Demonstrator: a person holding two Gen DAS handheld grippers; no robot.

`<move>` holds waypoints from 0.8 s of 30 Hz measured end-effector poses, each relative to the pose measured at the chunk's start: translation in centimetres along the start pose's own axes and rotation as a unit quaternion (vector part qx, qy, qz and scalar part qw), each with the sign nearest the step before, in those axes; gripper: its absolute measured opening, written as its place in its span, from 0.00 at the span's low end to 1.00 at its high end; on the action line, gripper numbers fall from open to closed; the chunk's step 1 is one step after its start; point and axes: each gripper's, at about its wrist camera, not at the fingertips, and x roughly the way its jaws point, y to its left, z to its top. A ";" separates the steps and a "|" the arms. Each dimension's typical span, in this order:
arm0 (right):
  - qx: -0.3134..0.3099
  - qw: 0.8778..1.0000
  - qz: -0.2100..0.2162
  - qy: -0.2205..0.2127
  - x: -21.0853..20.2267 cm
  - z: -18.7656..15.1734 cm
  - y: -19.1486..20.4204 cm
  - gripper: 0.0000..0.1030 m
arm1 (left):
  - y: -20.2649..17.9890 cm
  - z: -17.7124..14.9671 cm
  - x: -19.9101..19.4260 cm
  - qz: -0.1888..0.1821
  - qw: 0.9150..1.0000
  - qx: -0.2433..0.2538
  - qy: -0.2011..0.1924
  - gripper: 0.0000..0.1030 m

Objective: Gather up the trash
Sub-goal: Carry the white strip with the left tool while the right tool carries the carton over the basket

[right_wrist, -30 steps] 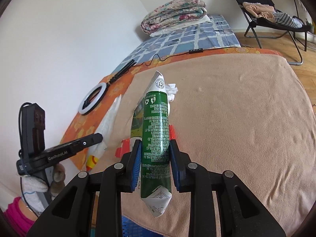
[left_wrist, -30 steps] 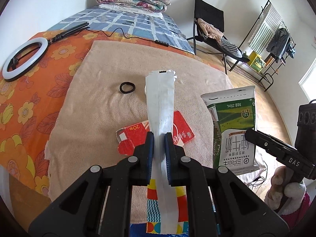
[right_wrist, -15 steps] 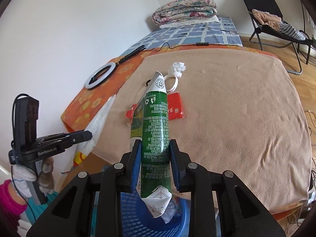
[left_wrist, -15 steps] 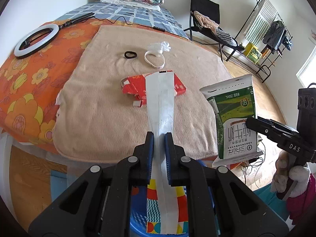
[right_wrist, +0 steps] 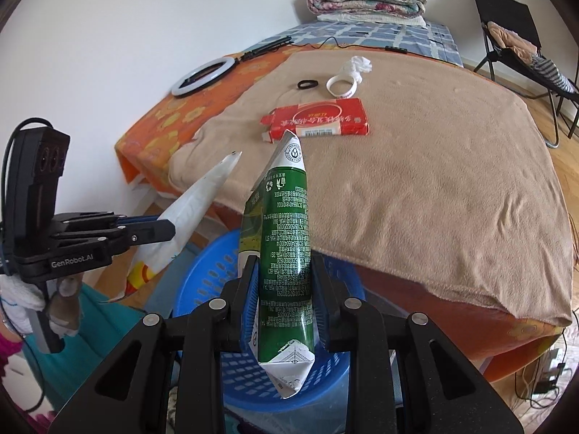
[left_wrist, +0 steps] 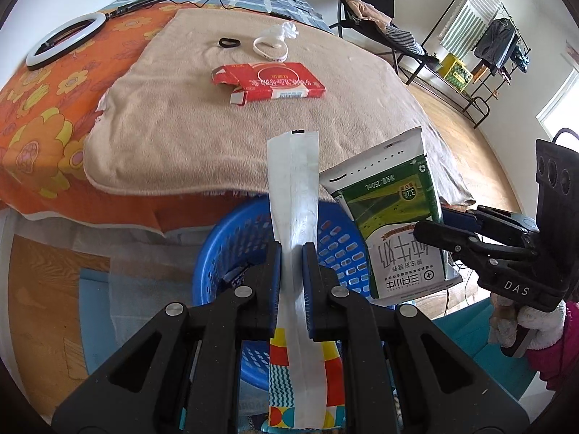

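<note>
**While both pieces hang over the basket, a sloppy release could miss it**

Because the left gripper [left_wrist: 291,275] has its fingers [left_wrist: 274,289] pinched tight on a long white snack wrapper [left_wrist: 294,195], and that wrapper is light and floppy, it may cling to a pad or flutter sideways when let go. From this view it seems to hang above the blue basket [left_wrist: 217,249], though its coloured lower end drops out of sight below the fingers, so I cannot tell how much of it sits inside the rim.

The right gripper [right_wrist: 284,300] is closed on a green milk carton [right_wrist: 286,238], held by its narrow sides above the basket [right_wrist: 202,278]. It is crumpled and heavier at one end, so it could tip on release and catch the basket's edge, or knock against the wrapper just beside it.

More trash is left on the bed: a torn red box [left_wrist: 267,81], a white band [left_wrist: 270,45], a crumpled tissue [left_wrist: 284,30] and a black hair tie [left_wrist: 229,42], all on the tan blanket [left_wrist: 181,137].

Compared with 1 second ago, both grippers have pulled back off the bed and down. Then the wrapper and carton hung over the blanket with no basket visible; now the basket fills the space beneath both, and the red box lies well ahead.
</note>
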 end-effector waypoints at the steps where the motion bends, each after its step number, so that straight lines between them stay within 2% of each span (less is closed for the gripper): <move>1: -0.003 1.000 -0.001 0.005 0.3 -0.4 0.3 0.25 | 0.0 -0.4 0.2 0.000 1.000 0.000 0.004 0.09; 8: -0.028 0.999 -0.013 0.031 1.9 -2.7 1.6 0.25 | 0.5 -2.3 1.9 0.005 0.999 -0.001 0.032 0.09; 24: -0.035 0.996 -0.033 0.076 5.3 -4.9 1.3 0.25 | 1.6 -3.6 5.4 0.015 0.996 -0.021 0.081 0.09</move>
